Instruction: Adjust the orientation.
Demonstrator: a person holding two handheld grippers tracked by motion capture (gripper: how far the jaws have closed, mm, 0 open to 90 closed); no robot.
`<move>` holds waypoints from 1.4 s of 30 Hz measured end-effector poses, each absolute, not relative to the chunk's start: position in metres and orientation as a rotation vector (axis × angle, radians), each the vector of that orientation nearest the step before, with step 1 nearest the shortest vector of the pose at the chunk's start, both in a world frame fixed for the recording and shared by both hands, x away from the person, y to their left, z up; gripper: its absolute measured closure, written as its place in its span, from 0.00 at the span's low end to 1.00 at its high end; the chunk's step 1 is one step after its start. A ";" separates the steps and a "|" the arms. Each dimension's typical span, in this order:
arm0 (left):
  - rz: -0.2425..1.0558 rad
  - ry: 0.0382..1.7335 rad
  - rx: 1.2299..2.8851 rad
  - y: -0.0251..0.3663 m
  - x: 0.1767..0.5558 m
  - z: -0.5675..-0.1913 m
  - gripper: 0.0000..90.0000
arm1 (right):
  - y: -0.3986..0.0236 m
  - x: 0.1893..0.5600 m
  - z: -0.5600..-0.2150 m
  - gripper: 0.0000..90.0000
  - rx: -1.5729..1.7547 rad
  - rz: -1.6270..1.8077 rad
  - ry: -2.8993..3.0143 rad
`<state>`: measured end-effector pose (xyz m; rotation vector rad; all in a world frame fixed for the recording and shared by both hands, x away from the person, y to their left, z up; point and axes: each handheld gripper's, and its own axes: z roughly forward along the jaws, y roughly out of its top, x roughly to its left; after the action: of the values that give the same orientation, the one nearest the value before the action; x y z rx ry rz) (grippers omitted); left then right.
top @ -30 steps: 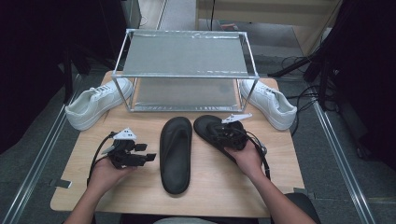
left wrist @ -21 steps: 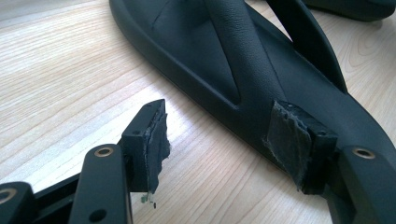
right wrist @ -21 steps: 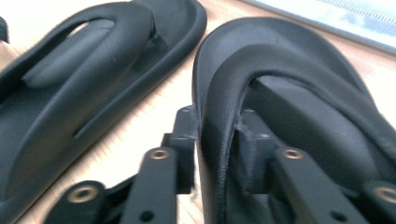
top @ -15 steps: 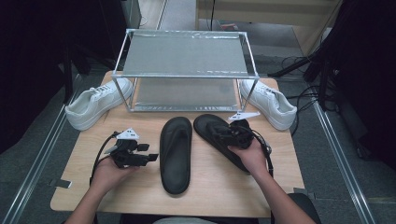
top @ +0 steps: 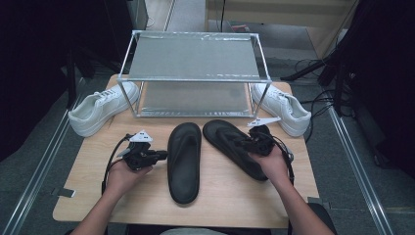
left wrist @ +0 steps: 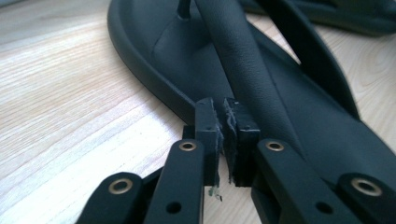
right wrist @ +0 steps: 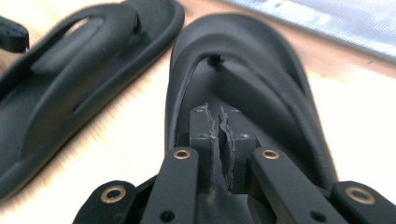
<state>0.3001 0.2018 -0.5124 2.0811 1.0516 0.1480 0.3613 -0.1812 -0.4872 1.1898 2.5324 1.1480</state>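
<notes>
Both grippers [top: 159, 155] [top: 243, 142] shut beside flip-flops [top: 184, 161]

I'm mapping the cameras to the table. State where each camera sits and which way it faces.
High view: above the person's side, looking forward and down on the table; both forearms enter from below.
Left gripper view: on the left gripper, along shut jaws toward the left flip-flop.
Right gripper view: on the right gripper, above the right flip-flop.
All three share both flip-flops.

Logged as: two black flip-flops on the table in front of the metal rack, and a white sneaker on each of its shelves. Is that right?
Not quite. Flip-flops and do lie before the rack, but the sneakers and stand on the table, one at each side of it. The high view shows this.
</notes>
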 end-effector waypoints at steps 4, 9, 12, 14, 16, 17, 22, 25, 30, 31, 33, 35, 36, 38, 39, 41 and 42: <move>0.163 1.046 2.115 0.195 0.306 -0.516 0.94 | -0.170 0.359 -0.491 0.93 1.148 1.108 2.558; 0.151 1.052 2.104 0.194 0.305 -0.517 0.94 | -0.165 0.359 -0.492 0.93 1.145 1.108 2.562; 0.152 1.049 2.107 0.195 0.305 -0.517 0.95 | -0.162 0.358 -0.493 0.92 1.141 1.120 2.569; 0.149 1.049 2.106 0.194 0.305 -0.517 0.95 | -0.161 0.358 -0.493 0.92 1.134 1.125 2.570; 0.147 1.049 2.107 0.194 0.305 -0.517 0.95 | -0.160 0.358 -0.494 0.92 1.130 1.127 2.570; 0.146 1.051 2.105 0.194 0.305 -0.517 0.95 | -0.159 0.358 -0.494 0.92 1.130 1.129 2.570; 0.135 1.055 2.102 0.194 0.304 -0.517 0.95 | -0.158 0.358 -0.495 0.92 1.136 1.151 2.578; 0.127 1.054 2.100 0.194 0.304 -0.517 0.95 | -0.158 0.359 -0.495 0.92 1.148 1.165 2.582; 0.115 1.055 2.097 0.194 0.303 -0.517 0.95 | -0.156 0.359 -0.496 0.92 1.154 1.184 2.589; 0.112 1.051 2.098 0.194 0.303 -0.517 0.95 | -0.156 0.359 -0.497 0.92 1.150 1.186 2.591; 0.101 1.048 2.096 0.194 0.303 -0.517 0.92 | -0.155 0.359 -0.497 0.92 1.147 1.187 2.593; 0.117 1.043 2.109 0.191 0.302 -0.516 0.92 | -0.155 0.358 -0.497 0.92 1.146 1.188 2.593; 0.117 1.043 2.109 0.191 0.302 -0.516 0.92 | -0.154 0.358 -0.497 0.92 1.146 1.190 2.596; 0.120 1.046 2.109 0.191 0.302 -0.516 0.92 | -0.154 0.358 -0.497 0.92 1.144 1.189 2.596; 0.120 1.048 2.109 0.191 0.302 -0.516 0.92 | -0.154 0.358 -0.497 0.92 1.140 1.188 2.597; 0.071 1.035 2.106 0.190 0.302 -0.517 0.95 | -0.153 0.358 -0.497 0.92 1.135 1.190 2.598; 0.071 1.035 2.106 0.190 0.302 -0.517 0.97 | -0.153 0.358 -0.497 0.92 1.135 1.190 2.598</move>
<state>0.3020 0.1897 -0.5170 2.1058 1.0352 0.0708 0.3577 -0.1532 -0.4971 1.1347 2.5979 1.1897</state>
